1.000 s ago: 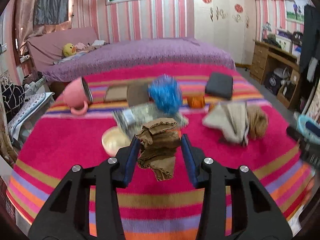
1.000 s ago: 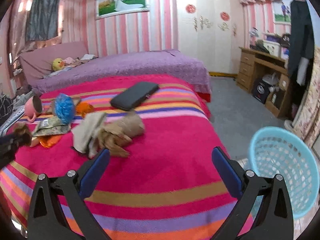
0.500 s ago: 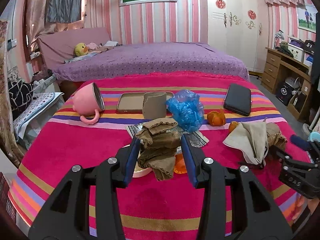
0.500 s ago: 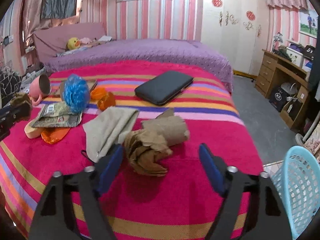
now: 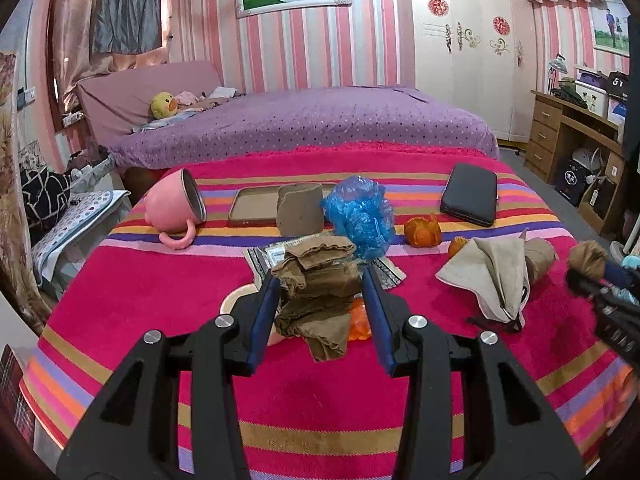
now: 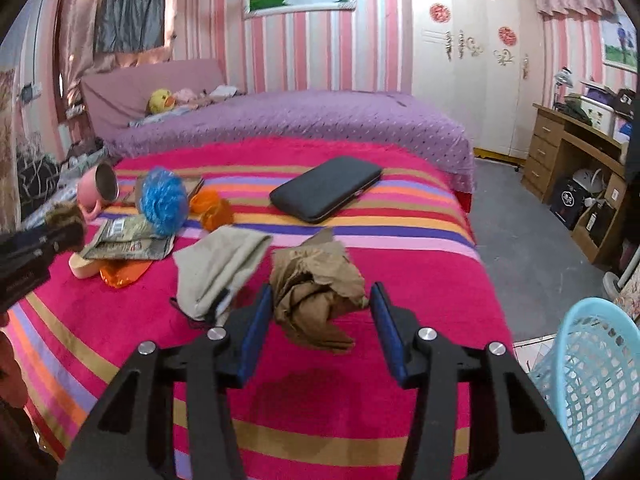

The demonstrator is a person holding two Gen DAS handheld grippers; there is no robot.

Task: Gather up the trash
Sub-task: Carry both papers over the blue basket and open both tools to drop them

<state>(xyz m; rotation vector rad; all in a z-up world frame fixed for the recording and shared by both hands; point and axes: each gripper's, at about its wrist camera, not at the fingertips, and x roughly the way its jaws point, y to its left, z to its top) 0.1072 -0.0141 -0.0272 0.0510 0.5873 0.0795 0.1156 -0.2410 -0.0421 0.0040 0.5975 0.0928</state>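
My left gripper [image 5: 318, 276] is shut on a crumpled brown paper wad [image 5: 320, 292] and holds it above the striped bedcover [image 5: 160, 288]. My right gripper [image 6: 320, 292] straddles a second crumpled brown paper wad [image 6: 316, 292] lying on the bedcover. Its jaws are closing, and the blue pads [image 6: 256, 324] stand right at the wad's sides without squeezing it. The left wrist view shows the right gripper [image 5: 592, 276] at the far right with that wad [image 5: 586, 256] at its tip. A light blue mesh basket [image 6: 592, 380] stands on the floor, lower right.
On the bedcover lie a blue plastic bag [image 5: 360, 216], orange wrappers [image 5: 422, 232], a foil packet [image 6: 124, 238], a beige cloth [image 5: 492, 268], a brown paper roll [image 5: 540, 256], a pink mug [image 5: 172, 208], a tray [image 5: 252, 208] and a black case [image 5: 470, 194]. A desk [image 6: 572, 152] stands on the right.
My right gripper swung in from the bed's edge to the brown wad and its jaws narrowed from wide open to just around it. The left gripper kept its paper, barely moving.
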